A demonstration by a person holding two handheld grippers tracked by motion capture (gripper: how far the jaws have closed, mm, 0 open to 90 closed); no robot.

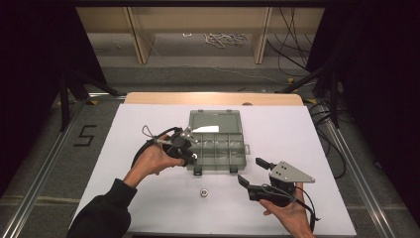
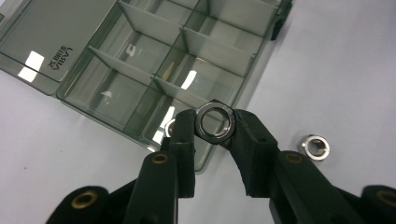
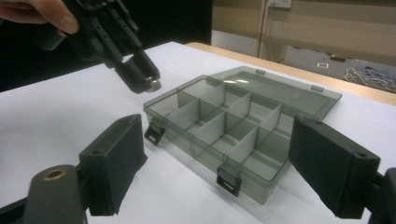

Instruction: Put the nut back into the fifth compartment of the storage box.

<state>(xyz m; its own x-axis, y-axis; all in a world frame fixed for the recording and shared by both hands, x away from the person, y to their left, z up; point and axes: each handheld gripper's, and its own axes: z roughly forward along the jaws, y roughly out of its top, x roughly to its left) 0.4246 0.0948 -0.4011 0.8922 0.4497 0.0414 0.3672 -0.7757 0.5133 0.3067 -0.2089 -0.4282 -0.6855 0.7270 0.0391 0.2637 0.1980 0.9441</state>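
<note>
A translucent grey compartment box (image 1: 243,148) lies open at the table's middle, its lid (image 1: 215,119) folded back. My left gripper (image 1: 192,157) hovers over the box's near-left corner, shut on a steel hex nut (image 2: 215,122) pinched flat between the pads. From the right gripper view the nut (image 3: 154,85) sits at the tips of the left gripper (image 3: 142,77), above the box (image 3: 187,135). A second nut (image 1: 203,192) (image 2: 315,147) lies loose on the table in front of the box. My right gripper (image 1: 249,170) (image 3: 224,158) stands open and empty, near-right of the box.
The box's dividers (image 2: 215,46) form several compartments; a ring-shaped piece (image 2: 169,126), partly hidden by my jaw, lies in the nearest one. Two black latches (image 3: 229,181) hang on the box's front wall. The white table top (image 1: 148,119) ends at a wooden far edge (image 1: 213,98).
</note>
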